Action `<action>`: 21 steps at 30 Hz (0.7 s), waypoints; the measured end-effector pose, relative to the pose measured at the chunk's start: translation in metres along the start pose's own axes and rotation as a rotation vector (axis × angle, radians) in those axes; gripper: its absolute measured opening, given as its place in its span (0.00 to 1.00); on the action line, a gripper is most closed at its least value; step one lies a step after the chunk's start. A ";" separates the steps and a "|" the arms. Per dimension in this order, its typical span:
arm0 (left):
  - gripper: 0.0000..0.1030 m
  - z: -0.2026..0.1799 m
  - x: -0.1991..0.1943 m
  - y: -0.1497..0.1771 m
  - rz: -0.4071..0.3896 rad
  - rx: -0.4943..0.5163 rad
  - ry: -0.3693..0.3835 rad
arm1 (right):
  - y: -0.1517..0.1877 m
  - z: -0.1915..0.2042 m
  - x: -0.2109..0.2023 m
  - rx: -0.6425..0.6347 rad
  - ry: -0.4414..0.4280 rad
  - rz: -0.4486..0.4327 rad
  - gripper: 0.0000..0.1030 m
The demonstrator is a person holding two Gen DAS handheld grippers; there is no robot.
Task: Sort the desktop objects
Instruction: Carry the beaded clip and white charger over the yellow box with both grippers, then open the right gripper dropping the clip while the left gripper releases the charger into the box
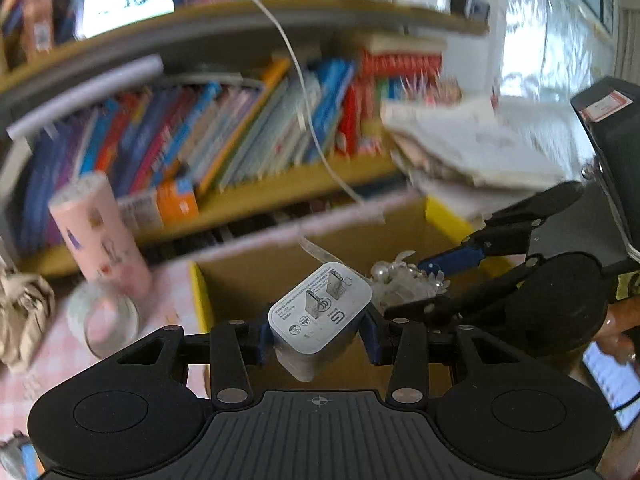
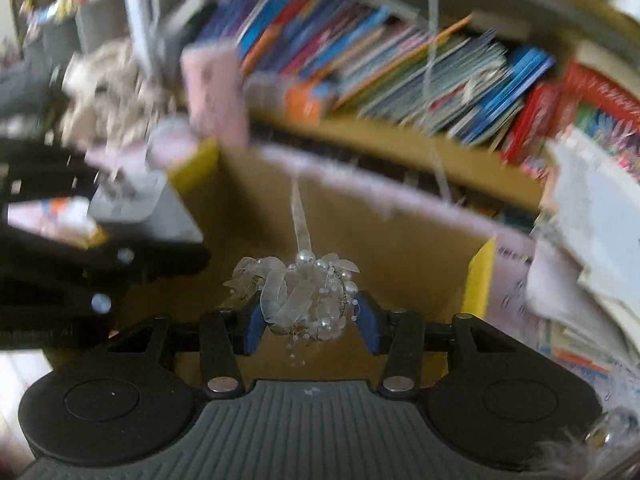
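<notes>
Charger (image 1: 320,312) sits clamped in left claw (image 1: 318,338), prong face up, above open box (image 1: 256,272) w/ yellow rim. Right claw (image 2: 310,320) is closed on beaded hairpiece (image 2: 304,292), also over box, close to the left one. Pink cup (image 1: 100,232) & tape roll (image 1: 106,320) stand on tabletop left of box; bookshelf (image 1: 248,196) behind.

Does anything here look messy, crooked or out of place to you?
Yes: the row of colourful books on the wooden shelf leans sideways instead of standing upright, and a stack of white papers overhangs the open cardboard box. The white charger plug and pearly beaded ornament are simply held over the box.
</notes>
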State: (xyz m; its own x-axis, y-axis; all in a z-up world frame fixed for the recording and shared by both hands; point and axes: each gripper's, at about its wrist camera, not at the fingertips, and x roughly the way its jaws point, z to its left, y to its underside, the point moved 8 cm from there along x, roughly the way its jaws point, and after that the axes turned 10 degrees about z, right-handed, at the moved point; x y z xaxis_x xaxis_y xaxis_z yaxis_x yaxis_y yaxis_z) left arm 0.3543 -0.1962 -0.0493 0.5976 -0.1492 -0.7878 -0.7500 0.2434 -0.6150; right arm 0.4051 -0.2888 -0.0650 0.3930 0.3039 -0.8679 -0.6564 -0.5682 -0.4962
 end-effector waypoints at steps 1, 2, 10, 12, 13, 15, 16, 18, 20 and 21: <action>0.40 -0.001 0.004 0.004 0.018 0.007 0.004 | 0.004 0.003 0.004 -0.027 0.003 0.022 0.44; 0.40 -0.003 0.007 0.007 0.033 0.015 0.006 | 0.009 0.006 0.008 -0.054 0.006 0.043 0.44; 0.41 -0.009 0.031 0.022 0.133 0.071 -0.007 | 0.025 0.017 0.024 -0.135 0.002 0.145 0.44; 0.41 -0.011 0.031 0.024 0.136 0.089 -0.019 | 0.026 0.017 0.024 -0.131 -0.002 0.151 0.45; 0.41 -0.012 0.031 0.025 0.138 0.096 -0.024 | 0.026 0.017 0.025 -0.130 -0.005 0.156 0.45; 0.41 -0.012 0.031 0.026 0.140 0.100 -0.027 | 0.027 0.019 0.024 -0.136 -0.005 0.161 0.46; 0.41 -0.012 0.031 0.026 0.141 0.100 -0.029 | 0.027 0.019 0.024 -0.138 -0.003 0.162 0.46; 0.41 -0.012 0.030 0.027 0.144 0.102 -0.033 | 0.028 0.020 0.023 -0.142 0.001 0.161 0.48; 0.42 -0.011 0.030 0.027 0.148 0.100 -0.041 | 0.027 0.020 0.022 -0.141 0.004 0.160 0.50; 0.44 -0.010 0.030 0.027 0.151 0.097 -0.046 | 0.027 0.019 0.023 -0.140 0.007 0.158 0.53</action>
State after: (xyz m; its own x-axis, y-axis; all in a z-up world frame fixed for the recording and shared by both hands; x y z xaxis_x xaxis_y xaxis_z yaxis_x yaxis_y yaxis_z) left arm 0.3489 -0.2039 -0.0901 0.4944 -0.0607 -0.8671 -0.8025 0.3513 -0.4822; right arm 0.3836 -0.2825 -0.0987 0.2970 0.1975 -0.9342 -0.6148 -0.7091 -0.3453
